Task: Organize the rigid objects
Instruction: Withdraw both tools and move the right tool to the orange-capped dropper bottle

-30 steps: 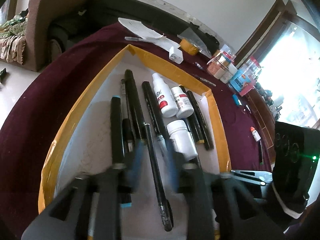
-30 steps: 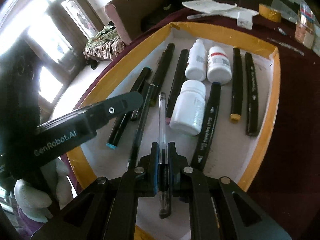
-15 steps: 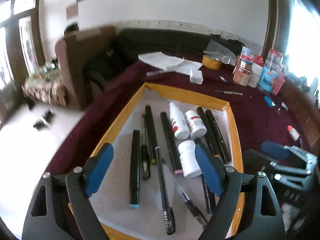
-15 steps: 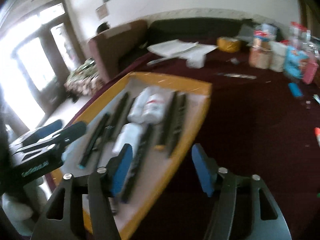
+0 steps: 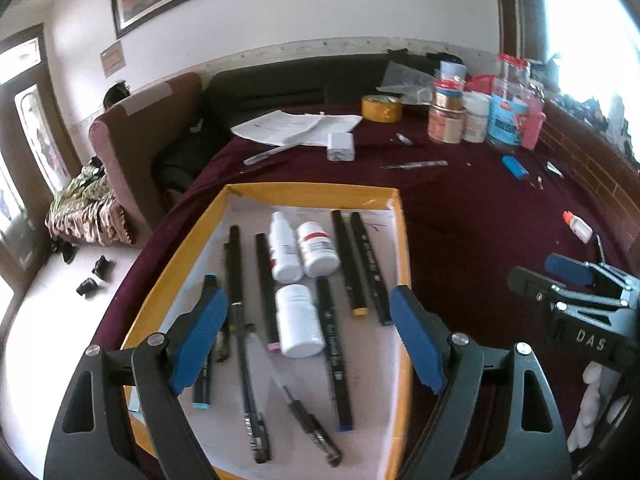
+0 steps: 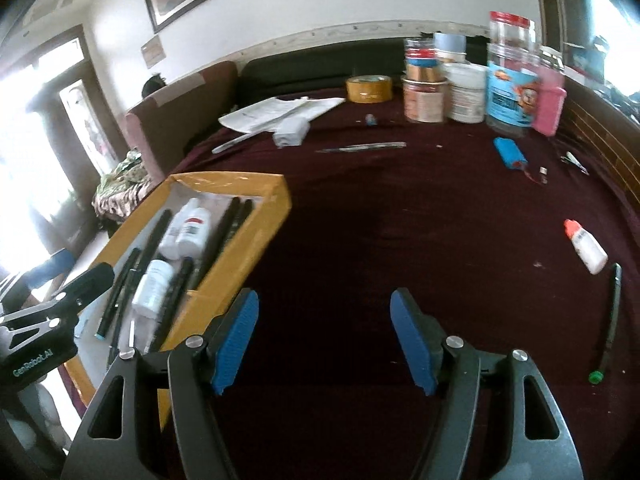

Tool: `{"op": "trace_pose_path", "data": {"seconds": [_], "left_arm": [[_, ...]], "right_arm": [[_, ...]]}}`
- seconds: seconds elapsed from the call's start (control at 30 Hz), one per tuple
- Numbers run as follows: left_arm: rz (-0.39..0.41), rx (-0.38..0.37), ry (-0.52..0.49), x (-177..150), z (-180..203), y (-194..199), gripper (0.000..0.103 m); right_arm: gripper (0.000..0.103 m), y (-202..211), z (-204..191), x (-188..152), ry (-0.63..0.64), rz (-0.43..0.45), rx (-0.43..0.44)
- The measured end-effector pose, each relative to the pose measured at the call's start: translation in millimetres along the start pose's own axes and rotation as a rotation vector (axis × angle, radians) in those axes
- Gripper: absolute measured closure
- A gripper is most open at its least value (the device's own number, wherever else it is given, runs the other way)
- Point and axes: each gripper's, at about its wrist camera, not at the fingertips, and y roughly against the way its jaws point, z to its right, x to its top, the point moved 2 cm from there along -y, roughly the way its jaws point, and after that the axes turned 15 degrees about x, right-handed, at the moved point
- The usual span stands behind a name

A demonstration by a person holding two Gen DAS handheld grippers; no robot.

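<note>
Left claw [image 5: 306,346] angled down over the tray [image 5: 403,248], spread wide, empty. Right claw [image 6: 324,340] angled down over bare maroon surface [image 6: 400,220], empty, jaws opening. Pens [image 5: 244,320] and bottles [image 5: 300,320] lie in tray.

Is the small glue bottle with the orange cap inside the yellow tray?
No, the glue bottle lies on the maroon cloth well to the right of the tray, which holds pens and white bottles.
</note>
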Motion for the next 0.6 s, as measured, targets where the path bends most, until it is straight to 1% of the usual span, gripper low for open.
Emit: {"op": "trace_pose_path", "data": {"seconds": [0.43,0.6], "left_arm": [[-0.02,-0.061,-0.115,3,56,15,0.019],[-0.023,-0.068,-0.152,1,73,20,0.019]], "right_arm": [[0.04,46,69,4,-0.094,0.061,-0.072],[0.039,64,96,6,-0.136,0.085,-0.101]]}}
